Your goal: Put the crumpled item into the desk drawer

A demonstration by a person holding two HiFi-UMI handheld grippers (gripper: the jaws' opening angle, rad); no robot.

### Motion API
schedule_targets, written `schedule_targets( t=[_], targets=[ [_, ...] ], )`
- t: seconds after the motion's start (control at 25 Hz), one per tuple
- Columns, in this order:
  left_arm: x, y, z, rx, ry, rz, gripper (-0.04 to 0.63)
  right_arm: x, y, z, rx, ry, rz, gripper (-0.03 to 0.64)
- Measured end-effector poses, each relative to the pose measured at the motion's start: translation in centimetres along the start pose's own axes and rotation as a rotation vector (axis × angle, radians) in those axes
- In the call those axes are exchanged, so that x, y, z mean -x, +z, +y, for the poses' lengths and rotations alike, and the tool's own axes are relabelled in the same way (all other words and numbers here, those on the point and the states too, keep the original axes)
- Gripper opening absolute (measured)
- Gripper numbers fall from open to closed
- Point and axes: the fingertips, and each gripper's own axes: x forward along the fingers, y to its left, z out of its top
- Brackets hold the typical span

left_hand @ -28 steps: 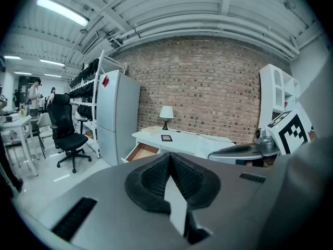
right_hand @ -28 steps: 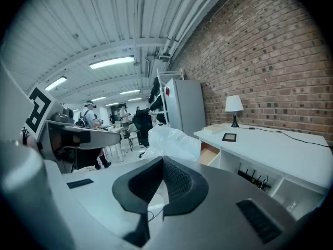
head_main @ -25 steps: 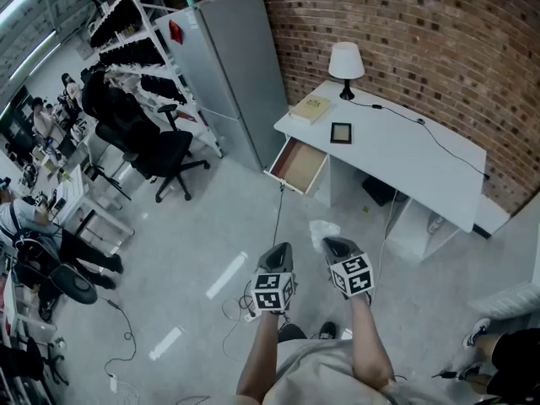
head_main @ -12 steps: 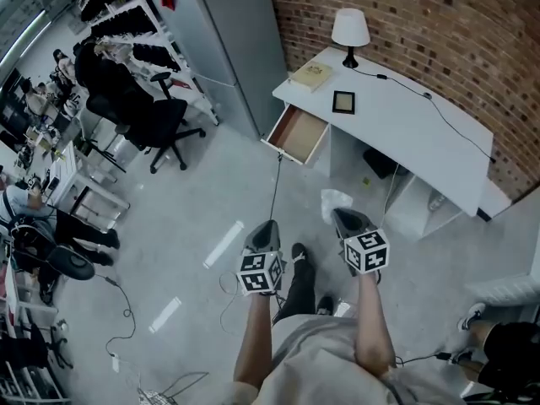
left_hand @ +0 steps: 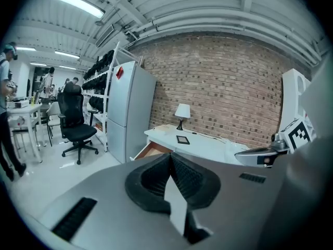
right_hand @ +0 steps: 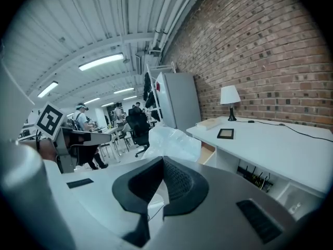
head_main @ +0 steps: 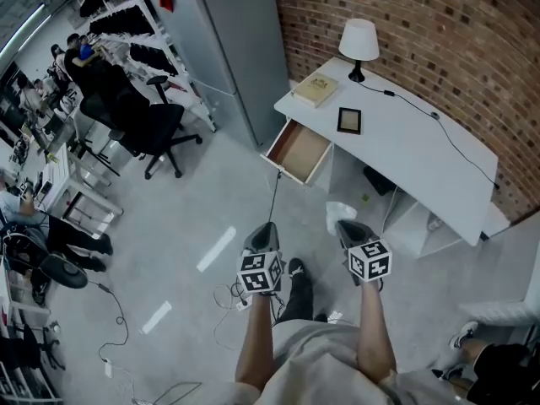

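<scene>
A crumpled clear-white plastic item (head_main: 339,212) (right_hand: 169,144) sticks out past the tips of my right gripper (head_main: 345,229) (right_hand: 162,166), which is shut on it. My left gripper (head_main: 261,237) (left_hand: 169,163) hangs beside it, shut with nothing between its jaws. The white desk (head_main: 422,154) (right_hand: 276,145) stands against the brick wall ahead. Its wooden drawer (head_main: 297,151) (left_hand: 151,150) is pulled open at the desk's left end, some way beyond both grippers.
On the desk sit a white lamp (head_main: 359,42), a book (head_main: 315,89) and a small dark frame (head_main: 349,121). A grey fridge (head_main: 232,40) stands left of the desk, a black office chair (head_main: 148,129) farther left. Cables (head_main: 226,298) lie on the floor by my feet.
The view has shifted as I move across the floor toward the desk; desk and drawer sit slightly lower and nearer. Both grippers keep their pose, the right still holding the plastic.
</scene>
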Motion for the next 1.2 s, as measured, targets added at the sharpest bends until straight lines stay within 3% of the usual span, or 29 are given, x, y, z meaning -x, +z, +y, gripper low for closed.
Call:
schedule_targets(
  t=[0.72,1.0,1.2],
  targets=[
    [-16.3,7.7,5.2,-0.018,-0.06,0.081,0.017,-14.7,7.8,-5.8,-0.036,0.051,0.052,0.026],
    [-21.5,9.1,10.4,-0.029,-0.072,0.075,0.017,-22.2,9.7,-7.0,-0.034,0.023,0.051,0.025],
    [-23.9,9.5,13.3,-0.057,-0.05,0.085,0.017,-25.1,10.8,-9.1,-0.045,-0.053,0.045,0.025]
  ],
)
